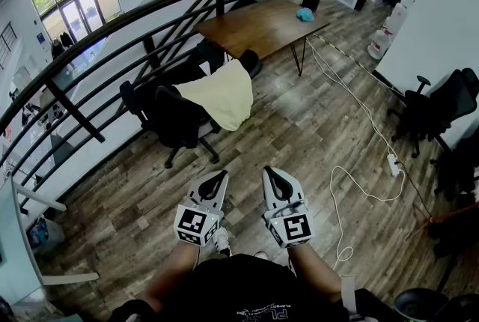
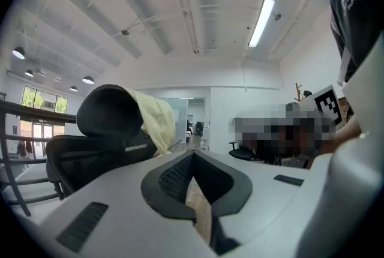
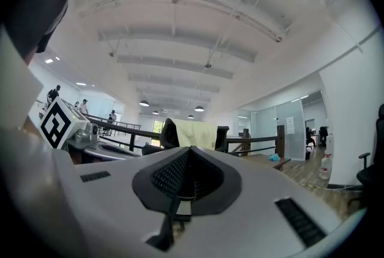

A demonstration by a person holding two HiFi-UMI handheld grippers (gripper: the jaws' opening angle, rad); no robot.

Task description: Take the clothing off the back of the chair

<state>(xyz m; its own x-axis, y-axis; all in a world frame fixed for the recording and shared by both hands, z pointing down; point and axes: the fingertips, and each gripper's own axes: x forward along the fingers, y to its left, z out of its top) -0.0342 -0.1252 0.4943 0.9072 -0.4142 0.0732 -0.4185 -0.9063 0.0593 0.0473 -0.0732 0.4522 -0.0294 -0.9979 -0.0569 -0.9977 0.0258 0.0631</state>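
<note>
Nearest the head camera, the person's dark shirt (image 1: 239, 290) is seen at 6 o'clock, with both forearms reaching away from it. Just beyond, the left tool (image 1: 217, 180) and the right tool (image 1: 271, 175) are held level and side by side, near each other but not touching, above the wooden floor (image 1: 299, 133). In the left gripper view the left tool's jaws are pressed together at the tips with nothing pinched between them; only a sliver of floor is seen through the slit behind the tips. In the right gripper view the right tool's jaws are likewise pressed together and empty.

The clothing (image 1: 217, 92), a pale yellow garment, is draped over the back of a black office chair (image 1: 176, 122) at about 11 o'clock from the tools and well apart from both. In the left gripper view it is seen hanging over the top of the chair's back.

A wooden worktop (image 1: 258, 27) is seen at 12 o'clock, beyond the chair, with a small blue-green item (image 1: 304, 14) near its right end; what that item is cannot be told. A dark curved railing (image 1: 112, 40) runs from 9 o'clock round to 12 o'clock. A white cable (image 1: 358, 99) is laid across the floor at 2 o'clock, down to a power strip (image 1: 391, 163).
</note>
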